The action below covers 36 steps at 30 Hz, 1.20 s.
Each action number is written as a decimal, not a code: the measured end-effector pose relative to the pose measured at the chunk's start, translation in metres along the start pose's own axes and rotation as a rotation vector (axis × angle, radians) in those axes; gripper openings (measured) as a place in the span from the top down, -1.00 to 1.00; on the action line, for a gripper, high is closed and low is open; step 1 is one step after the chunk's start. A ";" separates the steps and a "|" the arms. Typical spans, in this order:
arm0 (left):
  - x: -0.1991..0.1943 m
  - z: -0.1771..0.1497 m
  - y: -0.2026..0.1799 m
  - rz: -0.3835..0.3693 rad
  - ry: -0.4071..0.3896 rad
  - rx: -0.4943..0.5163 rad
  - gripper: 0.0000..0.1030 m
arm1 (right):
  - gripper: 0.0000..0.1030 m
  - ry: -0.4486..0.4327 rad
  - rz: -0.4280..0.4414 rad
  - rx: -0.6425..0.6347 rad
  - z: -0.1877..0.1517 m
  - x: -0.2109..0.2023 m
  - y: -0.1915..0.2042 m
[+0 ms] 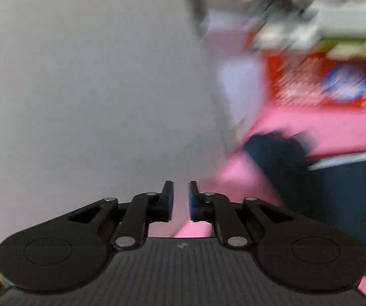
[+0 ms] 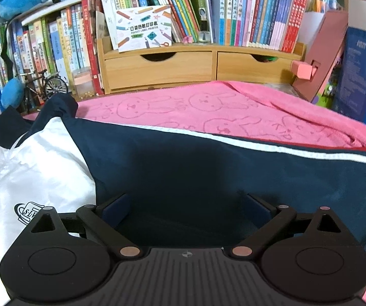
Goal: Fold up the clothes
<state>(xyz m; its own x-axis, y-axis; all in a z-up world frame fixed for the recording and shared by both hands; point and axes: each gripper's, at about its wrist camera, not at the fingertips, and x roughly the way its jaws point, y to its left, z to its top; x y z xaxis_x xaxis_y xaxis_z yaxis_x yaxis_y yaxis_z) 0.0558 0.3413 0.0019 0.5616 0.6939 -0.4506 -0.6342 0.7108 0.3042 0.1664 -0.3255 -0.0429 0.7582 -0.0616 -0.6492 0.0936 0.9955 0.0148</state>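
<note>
Blur all over my left view, so detail is scarce there. My left gripper [image 1: 181, 200] has its jaws drawn nearly together, only a slim gap between the blue pads, and nothing sits in that gap. Past it I see a pale grey-white expanse, pink cloth and a dark navy patch, too smeared to name surely. Right view is sharp: my right gripper [image 2: 186, 210] stands with jaws spread wide, hovering low over the navy-and-white jacket [image 2: 208, 168], gripping nothing. The jacket lies flat on the pink bunny towel [image 2: 208, 109], its white panel on the left, a white stripe along its far edge. Behind the towel, a wooden drawer shelf [image 2: 183, 68] carries books [image 2: 259, 12].
</note>
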 end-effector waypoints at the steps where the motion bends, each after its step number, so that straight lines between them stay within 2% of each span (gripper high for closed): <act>1: -0.012 0.004 -0.006 -0.062 -0.042 0.011 0.48 | -0.89 0.001 -0.002 0.001 0.001 0.000 0.001; 4: -0.012 0.026 -0.047 -0.275 -0.058 0.070 0.41 | -0.89 0.006 -0.001 0.010 0.002 0.001 0.005; 5: -0.005 0.031 -0.064 -0.315 -0.051 0.086 0.40 | -0.89 0.008 0.003 0.016 0.002 0.002 0.006; 6: 0.006 0.034 -0.081 -0.309 -0.035 0.107 0.40 | -0.89 0.010 0.013 0.014 0.002 0.002 0.009; 7: 0.022 0.035 -0.099 -0.265 -0.009 0.152 0.40 | -0.89 0.009 0.019 -0.001 0.001 0.001 0.013; 9: 0.049 0.028 -0.119 -0.123 0.069 0.245 0.41 | -0.89 -0.003 0.032 -0.038 0.003 -0.005 0.022; 11: 0.076 0.021 -0.122 -0.013 0.131 0.290 0.40 | -0.89 -0.019 0.068 -0.065 0.008 -0.013 0.031; 13: 0.084 0.016 -0.106 0.039 0.139 0.271 0.38 | -0.89 -0.047 0.173 -0.092 0.021 -0.019 0.048; 17: 0.077 0.011 -0.071 0.066 0.150 0.219 0.36 | -0.96 -0.090 0.385 -0.181 0.055 -0.002 0.117; 19: 0.073 0.009 -0.058 0.087 0.144 0.209 0.29 | -0.96 -0.069 0.416 -0.241 0.068 0.018 0.171; 22: 0.073 0.008 -0.042 0.071 0.184 0.172 0.22 | -0.96 -0.037 0.461 -0.330 0.087 0.048 0.251; 24: 0.074 0.009 -0.031 0.037 0.205 0.139 0.23 | -0.96 -0.014 0.416 -0.340 0.091 0.071 0.286; 26: 0.074 0.009 -0.023 0.006 0.218 0.103 0.23 | -0.95 0.006 0.325 -0.331 0.097 0.097 0.311; 27: 0.074 0.009 -0.022 -0.004 0.218 0.094 0.23 | -0.63 0.035 0.291 -0.307 0.099 0.111 0.318; 28: 0.074 0.009 -0.022 -0.007 0.219 0.097 0.23 | -0.03 0.088 0.284 -0.276 0.101 0.122 0.322; 29: 0.075 0.008 -0.022 -0.010 0.221 0.100 0.23 | 0.13 0.080 0.258 -0.275 0.103 0.123 0.323; 30: 0.078 0.008 -0.022 -0.017 0.219 0.108 0.19 | 0.54 0.073 0.231 -0.273 0.106 0.124 0.324; 31: 0.082 0.009 -0.023 -0.021 0.221 0.109 0.19 | 0.74 0.066 0.205 -0.271 0.108 0.125 0.325; 33: 0.091 0.013 -0.025 -0.032 0.224 0.111 0.12 | 0.78 0.065 0.138 -0.268 0.119 0.130 0.319; 36: 0.097 0.015 -0.017 -0.069 0.245 0.073 0.11 | 0.75 0.145 0.150 -0.100 0.138 0.147 0.292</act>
<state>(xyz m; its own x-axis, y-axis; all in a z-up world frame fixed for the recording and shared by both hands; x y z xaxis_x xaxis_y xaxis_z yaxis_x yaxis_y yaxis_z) 0.1290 0.3988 -0.0344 0.4509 0.6015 -0.6595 -0.5537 0.7680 0.3218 0.3939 -0.0537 -0.0293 0.6574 0.0912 -0.7480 -0.0829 0.9954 0.0486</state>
